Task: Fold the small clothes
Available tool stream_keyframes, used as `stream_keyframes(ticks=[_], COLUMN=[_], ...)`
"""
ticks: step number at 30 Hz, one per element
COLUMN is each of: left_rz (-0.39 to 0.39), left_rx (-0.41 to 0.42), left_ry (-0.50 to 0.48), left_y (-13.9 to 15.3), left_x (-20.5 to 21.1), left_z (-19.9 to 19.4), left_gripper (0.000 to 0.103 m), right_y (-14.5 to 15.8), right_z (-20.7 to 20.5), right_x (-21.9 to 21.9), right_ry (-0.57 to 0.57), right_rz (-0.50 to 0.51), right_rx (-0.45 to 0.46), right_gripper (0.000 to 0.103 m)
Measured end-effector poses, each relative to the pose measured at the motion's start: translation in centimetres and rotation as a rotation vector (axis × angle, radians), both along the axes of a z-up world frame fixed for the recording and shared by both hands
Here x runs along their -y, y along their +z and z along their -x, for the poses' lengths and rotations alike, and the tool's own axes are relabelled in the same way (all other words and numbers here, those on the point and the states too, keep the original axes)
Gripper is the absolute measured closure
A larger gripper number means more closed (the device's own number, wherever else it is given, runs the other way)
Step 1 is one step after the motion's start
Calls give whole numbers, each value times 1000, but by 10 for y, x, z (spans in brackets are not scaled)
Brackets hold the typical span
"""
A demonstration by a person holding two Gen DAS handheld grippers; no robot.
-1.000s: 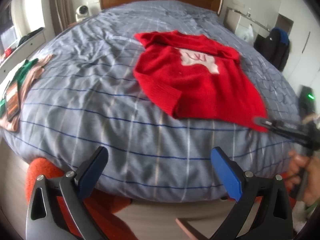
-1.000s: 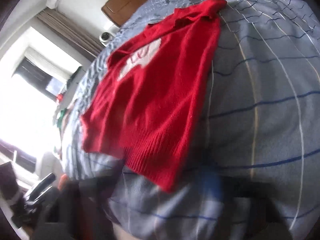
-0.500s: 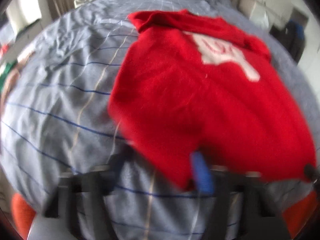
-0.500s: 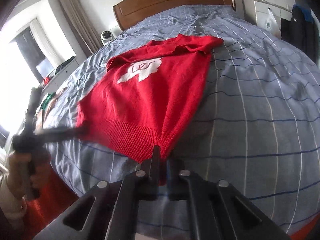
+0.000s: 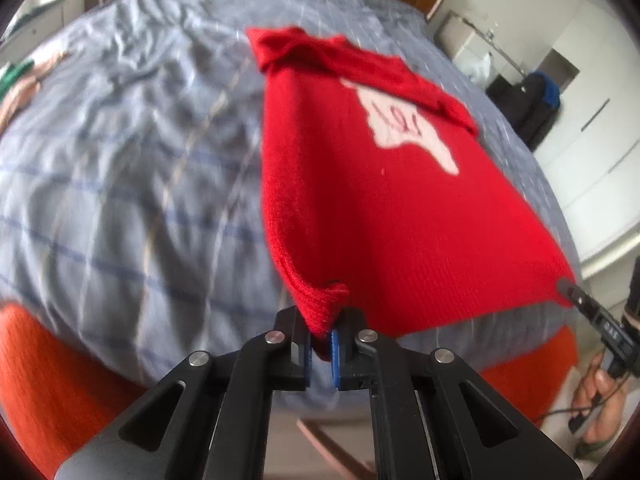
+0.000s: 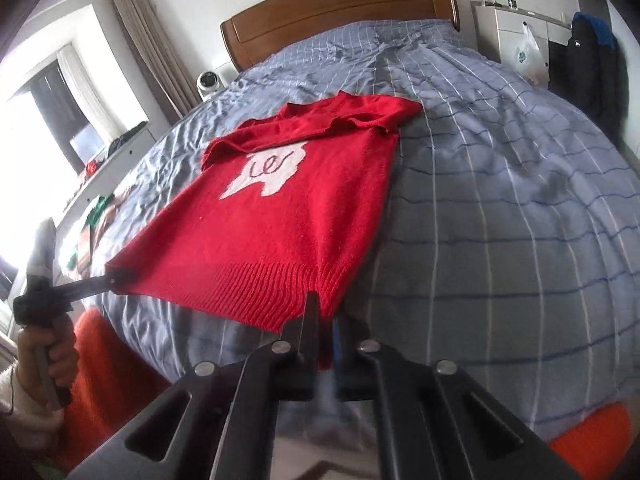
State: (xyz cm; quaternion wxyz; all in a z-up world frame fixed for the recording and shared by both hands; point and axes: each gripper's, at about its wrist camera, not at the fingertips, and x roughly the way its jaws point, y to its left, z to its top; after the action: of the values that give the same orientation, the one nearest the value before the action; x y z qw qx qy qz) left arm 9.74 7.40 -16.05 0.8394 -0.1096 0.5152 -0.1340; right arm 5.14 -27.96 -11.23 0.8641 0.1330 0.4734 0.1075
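Red sweater [image 6: 280, 216], flat on grey checked bed [image 6: 500, 208], hem nearest foot edge.
Left gripper [image 5: 320, 346]: open a second ago, now clamped on left hem corner; right gripper [image 6: 326, 344]: pinched on right hem corner; both low, at foot of bed.

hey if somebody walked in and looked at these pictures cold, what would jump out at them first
The bright red sweater with a white patch on its chest, spread flat on the blue-grey checked bedspread, dominates both views. Next would be the black grippers pinching its near hem: the left gripper clamps one bunched corner, the right gripper the other. Behind stands a wooden headboard.
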Motion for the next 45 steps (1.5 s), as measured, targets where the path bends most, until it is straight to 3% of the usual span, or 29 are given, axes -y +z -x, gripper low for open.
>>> stream_keyframes(ticks=[3,7,11,16,17,19,20,21,22,24,26,30,34,37,40,45], left_rz=[-5,-23,-62,-175,-198,-256,-281,-294,-306,-314,-286,-232,-279,-292,-325,-346], left_rx=[-48,-143,-126,-150,-147,-110,-68,-31,30,112,190,287,326,290,268,280], left_ry=[-14,23,50,118,123,138,150,153,148,129,83,-26,-40,-41,-64,-34], left_y=[-16,-47,-39,-42,-40,-31,-20,-10,5,26,44,53,26,-4,-18,-20], left_x=[4,2,-4,-19,-20,-21,-21,-20,-17,-9,3,38,64,64,57,49], left_z=[10,10,13,21,22,27,30,31,30,23,11,-25,-33,-21,-9,-12], left_gripper=[97,93,81,82,82,82,74,63,56,34,25,16,16,16,16,16], right_y=[-8,-46,-70,-73,-75,-72,-69,-62,-56,-37,-14,24,37,26,5,-31], right_z=[11,16,4,5,7,10,13,16,19,21,15,-26,-86,-131,-175,-244], right_x=[7,12,10,9,11,15,19,25,28,34,35,23,-9,-27,-40,-61], right_ry=[-13,-47,-57,-52,-53,-67,-76,-96,-109,-116,-94,5,147,214,269,359], right_rz=[11,-2,-12,14,15,22,20,32,52,116,184,272,352,396,502,601], right_rx=[-37,-135,-209,-244,-255,-284,-292,-293,-281,-236,-176,-63,37,47,62,74], right_gripper=[98,98,98,97,95,73,65,52,47,47,47,46,38,38,38,38])
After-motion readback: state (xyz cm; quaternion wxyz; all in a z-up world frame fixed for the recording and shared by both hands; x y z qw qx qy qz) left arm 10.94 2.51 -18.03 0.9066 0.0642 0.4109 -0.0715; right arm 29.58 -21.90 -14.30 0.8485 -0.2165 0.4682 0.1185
